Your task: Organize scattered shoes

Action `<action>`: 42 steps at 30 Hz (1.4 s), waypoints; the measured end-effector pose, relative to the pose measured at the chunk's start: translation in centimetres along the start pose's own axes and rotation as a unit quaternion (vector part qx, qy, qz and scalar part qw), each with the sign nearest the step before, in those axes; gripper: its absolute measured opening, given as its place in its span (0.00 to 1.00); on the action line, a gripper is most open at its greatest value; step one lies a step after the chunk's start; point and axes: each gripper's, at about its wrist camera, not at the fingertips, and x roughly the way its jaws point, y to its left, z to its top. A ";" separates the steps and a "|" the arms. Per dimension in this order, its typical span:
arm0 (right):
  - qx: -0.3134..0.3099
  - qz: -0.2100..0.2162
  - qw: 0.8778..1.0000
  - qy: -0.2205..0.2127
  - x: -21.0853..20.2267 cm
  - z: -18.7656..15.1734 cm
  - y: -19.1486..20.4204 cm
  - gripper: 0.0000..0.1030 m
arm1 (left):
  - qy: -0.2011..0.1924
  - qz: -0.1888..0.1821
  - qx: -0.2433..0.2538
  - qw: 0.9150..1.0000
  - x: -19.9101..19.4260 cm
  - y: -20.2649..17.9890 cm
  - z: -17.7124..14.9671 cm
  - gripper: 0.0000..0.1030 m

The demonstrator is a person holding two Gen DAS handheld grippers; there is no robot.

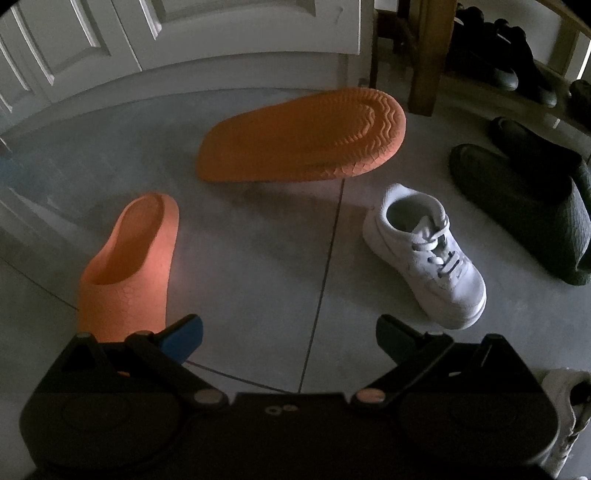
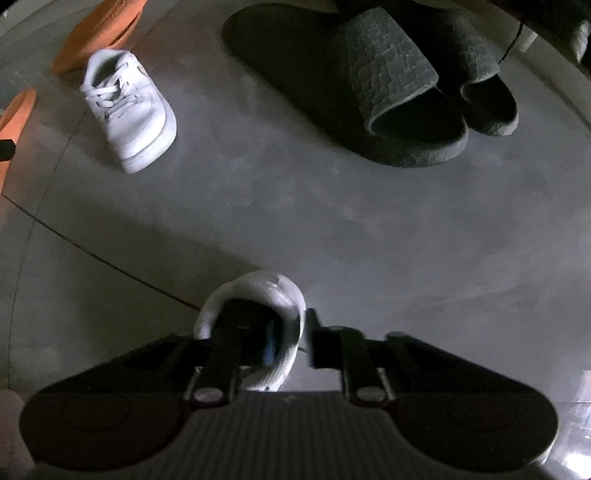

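My left gripper (image 1: 288, 339) hangs open over the grey floor with nothing between its blue-padded fingers. Just left of it stands an orange slipper (image 1: 129, 266); its mate (image 1: 303, 136) lies sole up farther back. A small white sneaker (image 1: 428, 258) stands to the right. My right gripper (image 2: 284, 325) points down onto a second white sneaker (image 2: 258, 284). One finger is inside the shoe's opening and the other outside its heel wall. The jaws stand apart, not pressing on the wall. The first sneaker (image 2: 129, 107) and both orange slippers (image 2: 99, 33) lie at the upper left.
A pair of dark green textured slides (image 1: 524, 206) (image 2: 351, 85) lies side by side near a wooden shoe rack (image 1: 428, 55) with black shoes (image 1: 498, 62) on its low shelf. A white panelled door (image 1: 110, 37) closes off the back.
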 end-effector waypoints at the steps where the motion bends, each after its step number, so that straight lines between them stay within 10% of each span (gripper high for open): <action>1: -0.004 -0.008 1.000 -0.008 -0.6 -0.1 -0.1 0.65 | -0.001 -0.001 -0.001 1.000 -0.1 0.0 0.0 0.98; 5: -0.060 -0.051 0.994 -0.074 -3.7 -0.2 1.0 0.64 | -0.006 0.001 -0.003 1.000 -0.2 0.4 -0.1 0.98; 12: -0.198 0.041 0.960 -0.192 -5.1 3.5 6.6 0.68 | -0.001 0.004 -0.018 1.000 0.0 1.2 0.0 0.98; 21: -0.126 0.042 0.965 -0.227 -3.2 9.9 10.4 0.68 | -0.015 -0.015 -0.026 0.999 2.5 0.5 2.8 0.98; 37: -0.147 0.071 0.969 -0.188 1.3 14.8 12.8 0.67 | 0.008 0.007 -0.046 0.999 5.8 1.6 4.0 0.98; 42: -0.125 0.085 0.975 -0.163 3.6 16.1 13.1 0.36 | 0.019 0.014 -0.058 0.998 6.1 2.7 3.4 0.98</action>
